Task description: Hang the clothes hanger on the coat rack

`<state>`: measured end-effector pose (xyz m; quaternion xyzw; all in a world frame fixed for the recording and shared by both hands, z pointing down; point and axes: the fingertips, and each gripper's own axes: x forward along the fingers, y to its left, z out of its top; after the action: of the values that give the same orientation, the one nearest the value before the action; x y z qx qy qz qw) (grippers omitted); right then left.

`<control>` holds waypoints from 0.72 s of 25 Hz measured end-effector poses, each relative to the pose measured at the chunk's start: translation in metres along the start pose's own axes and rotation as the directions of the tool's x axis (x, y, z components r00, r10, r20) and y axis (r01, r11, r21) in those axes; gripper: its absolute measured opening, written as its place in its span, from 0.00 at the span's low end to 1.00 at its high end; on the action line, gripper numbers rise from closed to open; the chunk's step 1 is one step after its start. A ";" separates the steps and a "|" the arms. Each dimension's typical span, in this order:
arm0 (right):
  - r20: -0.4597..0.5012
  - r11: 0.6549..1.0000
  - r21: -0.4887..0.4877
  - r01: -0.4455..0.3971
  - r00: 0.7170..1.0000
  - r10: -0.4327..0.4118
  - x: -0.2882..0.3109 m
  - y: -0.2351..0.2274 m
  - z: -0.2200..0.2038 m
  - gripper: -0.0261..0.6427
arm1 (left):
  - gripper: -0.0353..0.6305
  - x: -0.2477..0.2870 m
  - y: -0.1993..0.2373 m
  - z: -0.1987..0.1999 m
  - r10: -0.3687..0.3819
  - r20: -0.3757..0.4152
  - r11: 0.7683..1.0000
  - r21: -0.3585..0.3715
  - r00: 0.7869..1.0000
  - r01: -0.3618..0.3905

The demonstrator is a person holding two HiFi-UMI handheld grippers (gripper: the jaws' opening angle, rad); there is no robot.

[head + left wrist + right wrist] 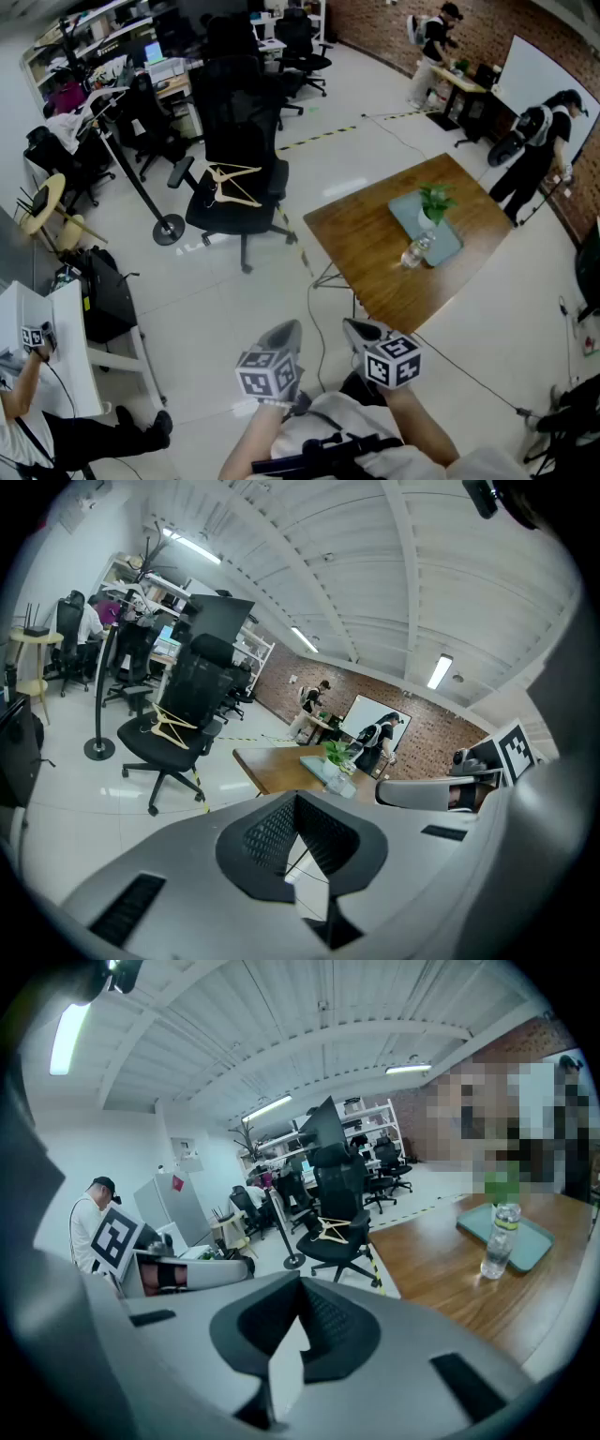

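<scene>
- Left tool was seen clenched, with nothing caught between its jaws.
- Right tool was clamped shut too, also empty.
- The clothes hanger was spotted lying on the office chair seat, well ahead of both tools.
- The coat rack was parked just left of that chair, far from both tools.

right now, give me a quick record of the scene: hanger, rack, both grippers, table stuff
hanger: wooden, lying on the seat of the black office chair
coat rack: black pole on a round base, left of the chair in the head view; hanger not on it
left gripper: shut, empty, held low
right gripper: shut, empty, beside the left one
table: holds a tray, plant, water bottle
</scene>
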<state>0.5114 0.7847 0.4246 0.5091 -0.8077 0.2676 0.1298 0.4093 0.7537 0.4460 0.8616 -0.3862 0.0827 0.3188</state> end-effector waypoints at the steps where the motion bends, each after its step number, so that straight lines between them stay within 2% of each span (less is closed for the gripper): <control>1: -0.003 1.000 0.001 0.000 1.000 0.000 0.003 0.006 -0.002 0.05 | 0.05 -0.005 0.004 -0.001 0.000 -0.001 1.000 0.001 1.000 0.000; 7: -0.014 1.000 -0.004 -0.010 1.000 0.010 0.020 0.034 -0.008 0.05 | 0.05 -0.022 0.027 -0.004 0.004 -0.009 1.000 -0.007 1.000 -0.004; 13: -0.021 0.999 0.035 -0.004 1.000 0.005 0.040 0.030 -0.004 0.05 | 0.05 -0.017 0.047 -0.003 0.001 -0.029 1.000 -0.022 1.000 -0.002; 18: -0.025 0.998 0.050 -0.031 0.999 0.032 0.084 0.027 0.010 0.05 | 0.05 0.002 0.077 0.014 0.016 -0.046 1.000 -0.017 0.999 -0.016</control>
<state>0.4504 0.7253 0.4485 0.4958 -0.8070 0.2963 0.1231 0.3540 0.7058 0.4733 0.8536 -0.3862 0.1018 0.3344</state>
